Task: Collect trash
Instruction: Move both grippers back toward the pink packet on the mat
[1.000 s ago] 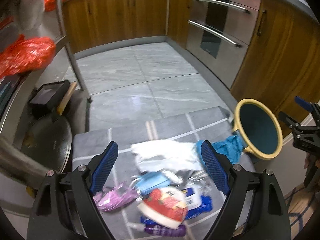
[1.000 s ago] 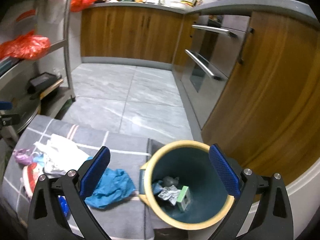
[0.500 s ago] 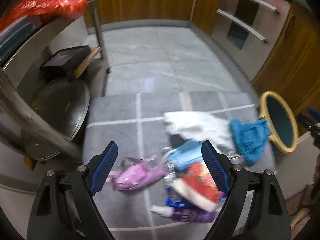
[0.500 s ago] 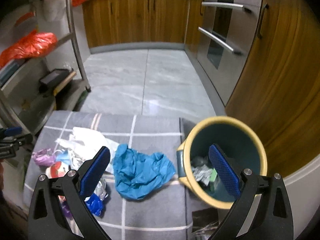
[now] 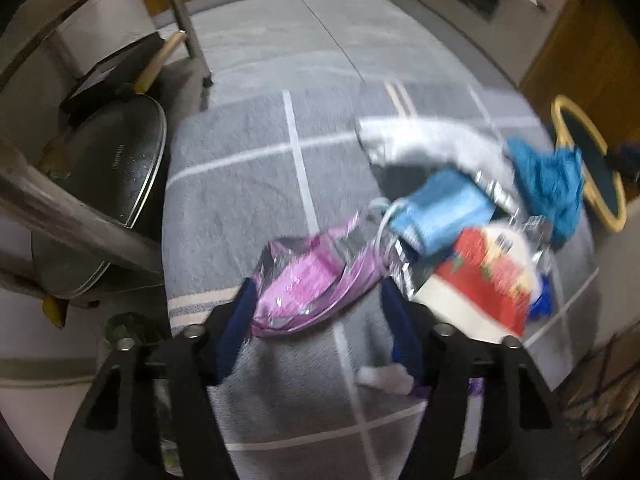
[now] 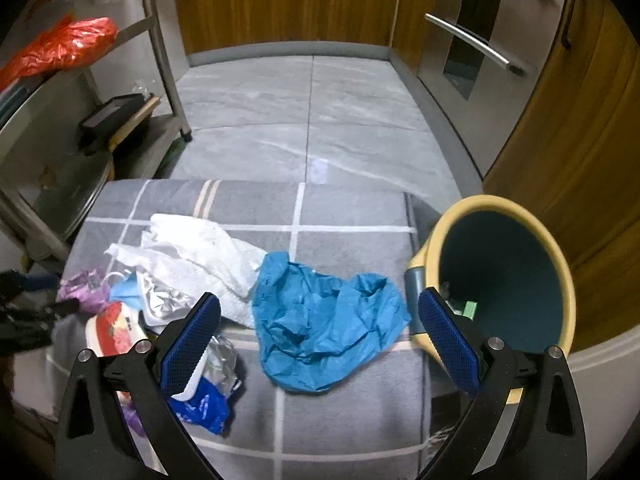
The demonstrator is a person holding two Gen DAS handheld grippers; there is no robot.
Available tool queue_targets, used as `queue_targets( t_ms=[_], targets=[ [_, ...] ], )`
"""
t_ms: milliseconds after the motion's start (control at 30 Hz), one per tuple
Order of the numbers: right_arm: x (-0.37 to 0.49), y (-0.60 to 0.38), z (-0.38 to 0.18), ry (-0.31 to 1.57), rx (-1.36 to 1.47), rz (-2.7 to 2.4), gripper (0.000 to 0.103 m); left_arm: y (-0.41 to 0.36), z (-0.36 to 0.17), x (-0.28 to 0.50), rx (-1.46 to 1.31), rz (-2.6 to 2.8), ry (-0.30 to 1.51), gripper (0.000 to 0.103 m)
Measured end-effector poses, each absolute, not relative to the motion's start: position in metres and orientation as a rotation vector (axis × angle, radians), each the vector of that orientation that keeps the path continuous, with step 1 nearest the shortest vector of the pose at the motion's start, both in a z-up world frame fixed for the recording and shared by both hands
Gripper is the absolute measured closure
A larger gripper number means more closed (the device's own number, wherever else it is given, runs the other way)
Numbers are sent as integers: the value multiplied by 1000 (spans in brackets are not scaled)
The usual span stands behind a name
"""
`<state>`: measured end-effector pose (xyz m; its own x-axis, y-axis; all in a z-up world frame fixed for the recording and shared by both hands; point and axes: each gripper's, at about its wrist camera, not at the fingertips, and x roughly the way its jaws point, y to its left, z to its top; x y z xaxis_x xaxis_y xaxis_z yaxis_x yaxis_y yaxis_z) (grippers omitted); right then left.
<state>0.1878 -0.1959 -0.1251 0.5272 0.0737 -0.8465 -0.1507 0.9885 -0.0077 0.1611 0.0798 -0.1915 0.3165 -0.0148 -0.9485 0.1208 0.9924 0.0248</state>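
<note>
The left gripper (image 5: 316, 312) has dropped from a high overview to straddle the purple foil wrapper (image 5: 308, 276), jaws open on either side of it, nothing gripped yet. The right gripper (image 6: 320, 328) has swung off the bin (image 6: 500, 280) and now frames the blue crumpled bag (image 6: 324, 320), jaws open and empty. Remaining trash (white plastic bag (image 6: 192, 252), red-and-white cup (image 5: 484, 284)) lies on the grey checked mat (image 6: 352, 208) beside the bin. Judgement: two pickups are imminent.

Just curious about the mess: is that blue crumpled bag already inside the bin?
No, the blue bag lies on the grey mat beside the bin, not in it.
</note>
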Motion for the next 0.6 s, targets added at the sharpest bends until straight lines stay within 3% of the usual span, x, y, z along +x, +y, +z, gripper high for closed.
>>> queue_targets(
  t_ms=[300,367,467,600],
  targets=[
    [196,-213,-136,1060,-44,72,5,72,-215,168,130,-141,1329,82],
    [198,-222,-139,1076,-6,51,5,68,-217,168,135,-161,1341,95],
    [201,-234,-144,1100,46,15,5,64,-211,167,150,-171,1320,102],
    [202,-239,-151,1125,48,-5,5,73,-192,168,85,-141,1250,102]
  ],
)
